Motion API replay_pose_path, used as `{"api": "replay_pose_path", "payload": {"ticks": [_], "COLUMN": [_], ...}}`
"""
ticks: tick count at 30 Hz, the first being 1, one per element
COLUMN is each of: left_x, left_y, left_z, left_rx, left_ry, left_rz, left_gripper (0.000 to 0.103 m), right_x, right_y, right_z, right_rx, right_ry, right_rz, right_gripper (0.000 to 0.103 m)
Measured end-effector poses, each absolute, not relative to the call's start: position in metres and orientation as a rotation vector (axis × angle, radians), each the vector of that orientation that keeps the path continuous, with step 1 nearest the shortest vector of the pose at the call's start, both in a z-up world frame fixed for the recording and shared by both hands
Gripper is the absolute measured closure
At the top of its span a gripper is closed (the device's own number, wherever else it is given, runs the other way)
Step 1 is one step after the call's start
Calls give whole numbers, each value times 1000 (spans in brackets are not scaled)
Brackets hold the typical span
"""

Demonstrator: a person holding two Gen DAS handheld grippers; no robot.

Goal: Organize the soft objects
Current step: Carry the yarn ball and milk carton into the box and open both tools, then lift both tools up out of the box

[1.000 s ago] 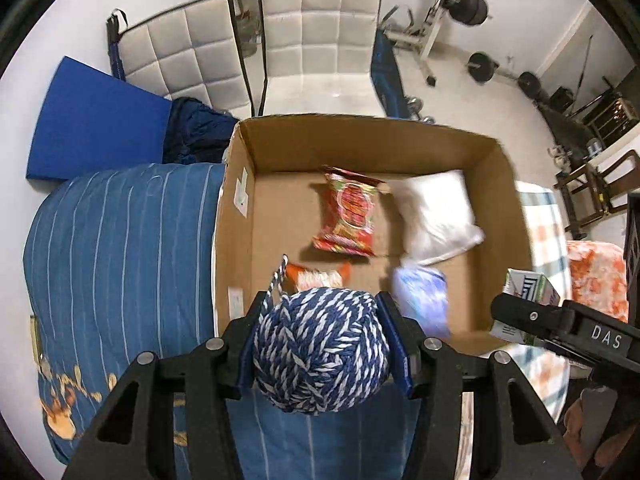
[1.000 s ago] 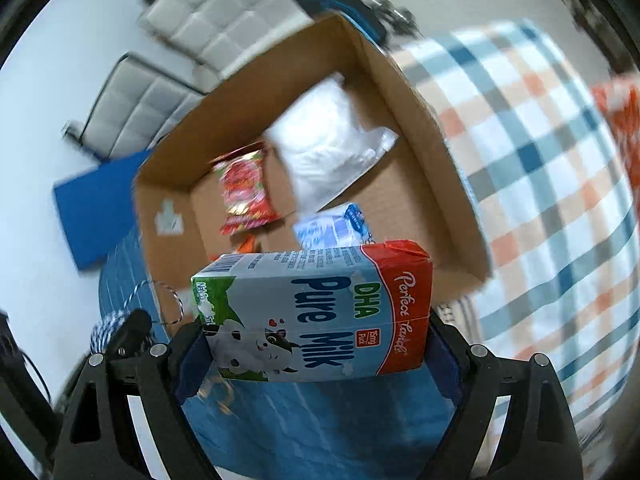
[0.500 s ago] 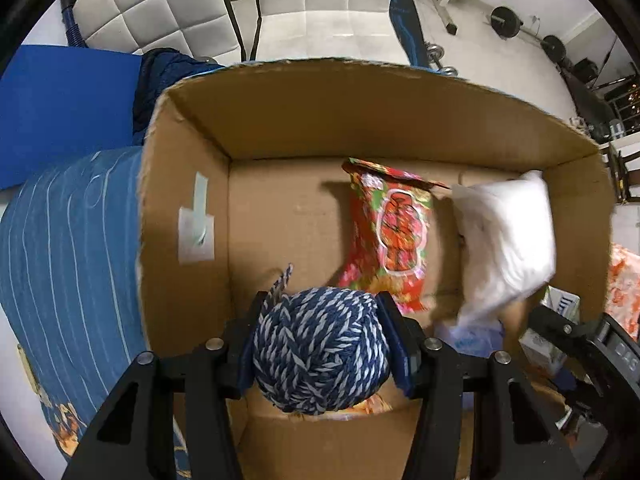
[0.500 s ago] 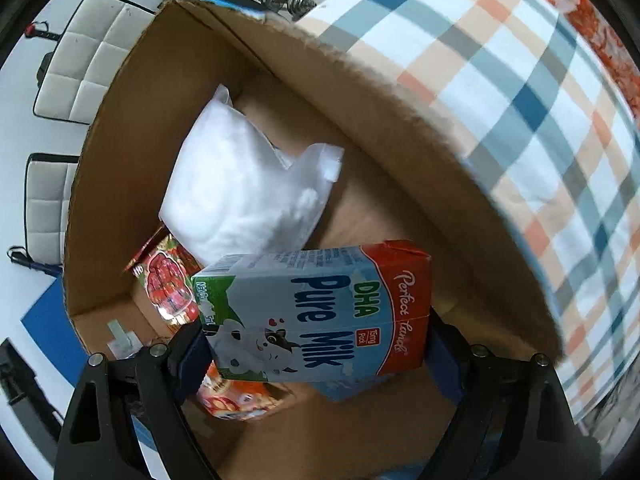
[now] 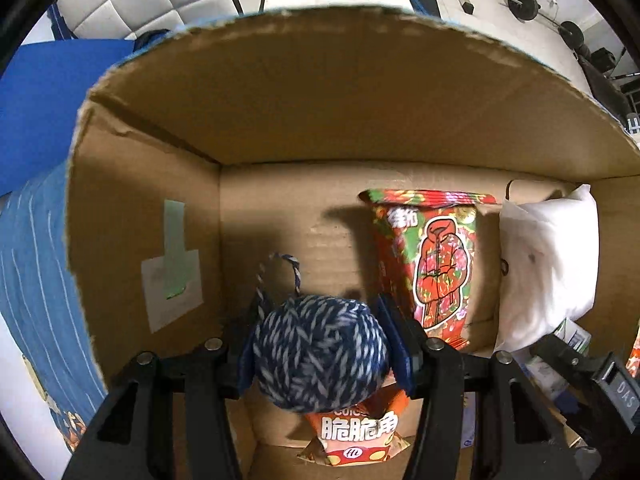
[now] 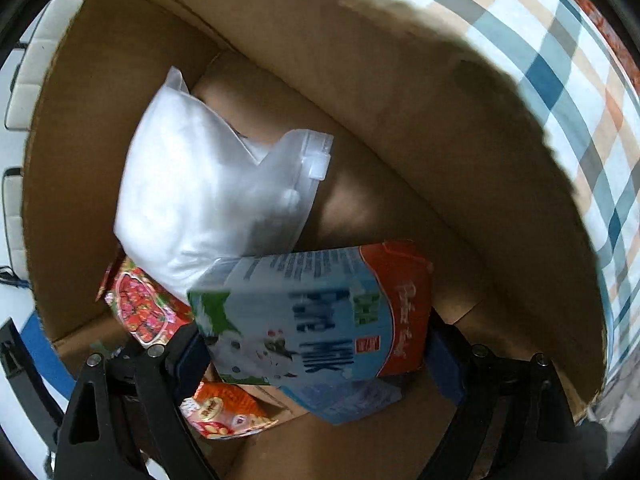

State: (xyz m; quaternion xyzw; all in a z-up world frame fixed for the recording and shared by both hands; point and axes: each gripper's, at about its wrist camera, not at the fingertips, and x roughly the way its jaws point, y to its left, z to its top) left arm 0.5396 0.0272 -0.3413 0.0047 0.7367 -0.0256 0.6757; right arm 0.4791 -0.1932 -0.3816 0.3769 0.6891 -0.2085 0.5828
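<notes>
Left wrist: left gripper clamps the yarn ball inside the cardboard box, near its left wall. Right wrist: right gripper grips the tilted milk carton inside the box, by the white bag.

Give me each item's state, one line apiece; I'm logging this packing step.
Left tool: shut on the yarn ball.
Yarn ball: held over the box floor, one strand looped loose.
Right tool: gripping the milk carton.
Milk carton: tilted, motion-blurred, inside the box.
Cardboard box: open-topped.
White bag: zip-sealed, puffy, lying in the box.
Red snack bag: unopened, lying on the box floor.
</notes>
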Motion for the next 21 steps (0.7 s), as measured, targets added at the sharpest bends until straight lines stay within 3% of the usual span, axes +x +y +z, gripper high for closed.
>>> {"api": "replay_pose_path", "payload": {"ticks": [17, 21], "left_x": [528, 520], "left_y": [22, 24], "left_z": [-325, -315], "left_rx": [1, -16], "left_ry": [1680, 1668], "left_rz": [-81, -98], "left_gripper": [46, 23], "right_x": [486, 488], "right_y": [-175, -166], "right_z": [-378, -355], "right_rx": [782, 736], "right_ry": [1694, 1658], "right_rz": [-376, -360], "right_gripper": [5, 3]}}
